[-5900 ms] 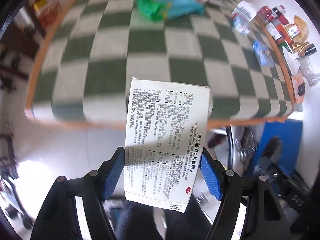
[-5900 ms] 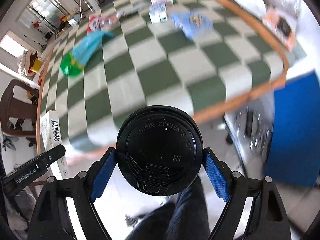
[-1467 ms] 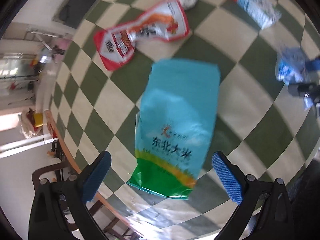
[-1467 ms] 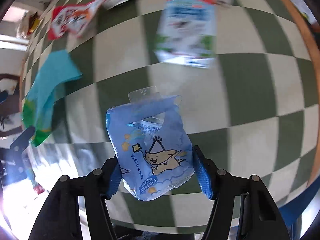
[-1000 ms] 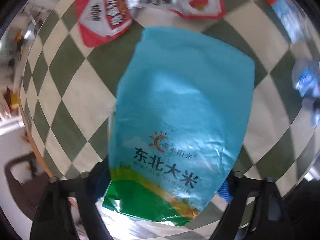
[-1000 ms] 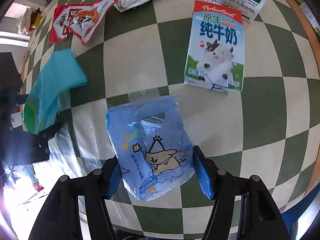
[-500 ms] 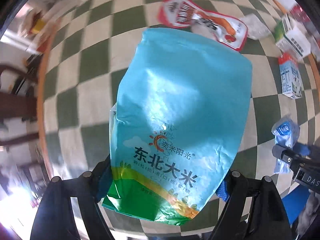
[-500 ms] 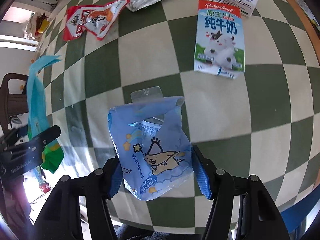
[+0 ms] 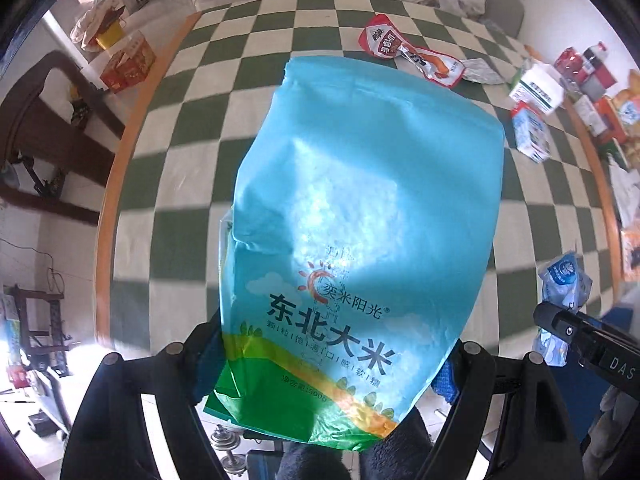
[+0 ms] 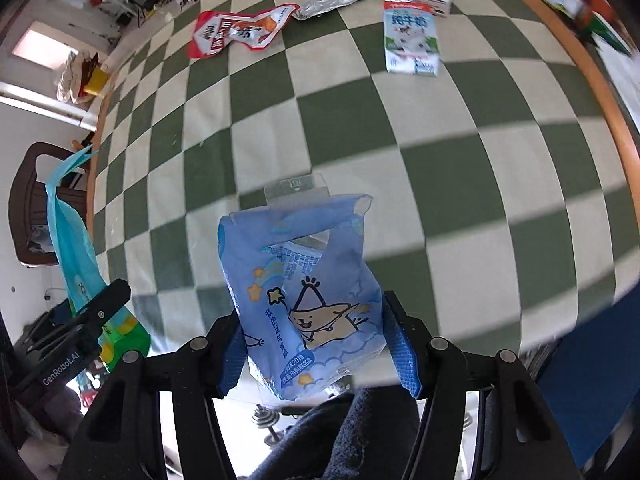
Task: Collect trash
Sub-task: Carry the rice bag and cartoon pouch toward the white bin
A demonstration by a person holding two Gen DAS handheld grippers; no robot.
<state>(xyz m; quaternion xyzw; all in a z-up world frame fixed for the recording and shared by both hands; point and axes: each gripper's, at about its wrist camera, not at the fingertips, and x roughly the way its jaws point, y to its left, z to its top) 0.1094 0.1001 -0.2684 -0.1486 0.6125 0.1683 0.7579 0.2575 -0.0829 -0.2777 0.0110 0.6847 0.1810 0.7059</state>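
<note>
Turquoise rice bag (image 9: 360, 216) hangs clamped in left gripper (image 9: 328, 364); right gripper (image 10: 316, 348) grips blue packet (image 10: 304, 296).

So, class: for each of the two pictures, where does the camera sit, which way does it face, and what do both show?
Left wrist: on the left gripper, facing down at the checked table; turquoise rice bag clamped, dark trouser legs below.
Right wrist: on the right gripper, facing down; blue cartoon packet clamped.
Shared: red snack pouch, milk carton.
</note>
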